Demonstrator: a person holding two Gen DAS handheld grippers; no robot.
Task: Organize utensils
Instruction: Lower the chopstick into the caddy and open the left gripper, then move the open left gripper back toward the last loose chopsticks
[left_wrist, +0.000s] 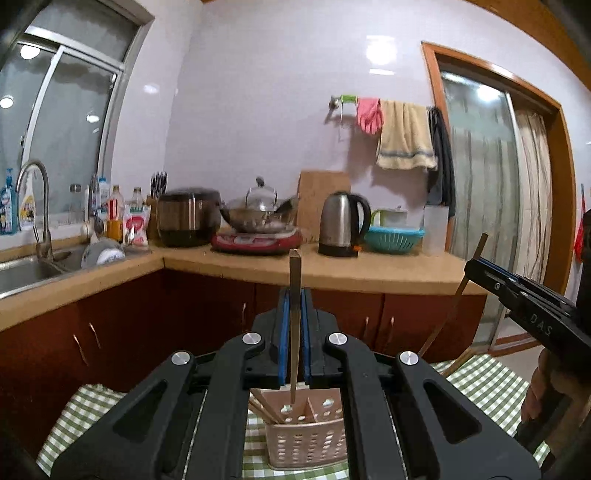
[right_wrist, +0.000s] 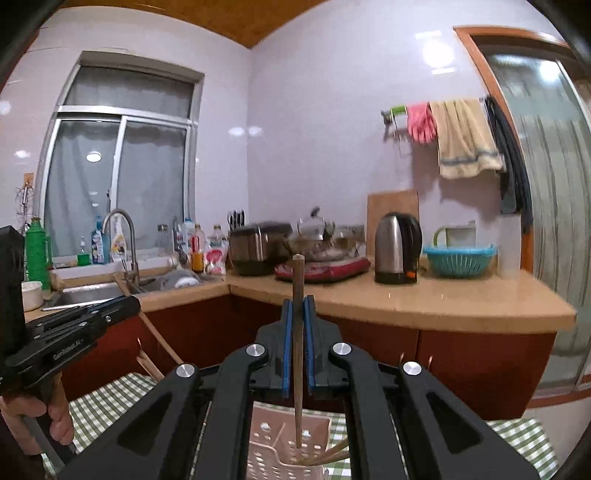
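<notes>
In the left wrist view my left gripper (left_wrist: 294, 295) is shut on a pale wooden chopstick (left_wrist: 294, 269) that stands upright between the blue pads. Its lower tip hangs over a beige perforated utensil holder (left_wrist: 306, 439) with several chopsticks (left_wrist: 266, 410) leaning inside. At the right, my right gripper (left_wrist: 472, 264) holds another chopstick (left_wrist: 458, 291). In the right wrist view my right gripper (right_wrist: 298, 301) is shut on a darker chopstick (right_wrist: 297, 273), whose tip points into the utensil holder (right_wrist: 271, 448). My left gripper (right_wrist: 133, 302) shows at the left with its chopstick (right_wrist: 157, 330).
The holder stands on a green checked tablecloth (left_wrist: 92, 402). Behind runs an L-shaped counter (left_wrist: 388, 271) with a sink (left_wrist: 26, 271), rice cooker (left_wrist: 186, 218), wok on a cooker (left_wrist: 258, 214), kettle (left_wrist: 341, 223) and teal basket (left_wrist: 393, 238). A person's hand (right_wrist: 55, 417) grips the left handle.
</notes>
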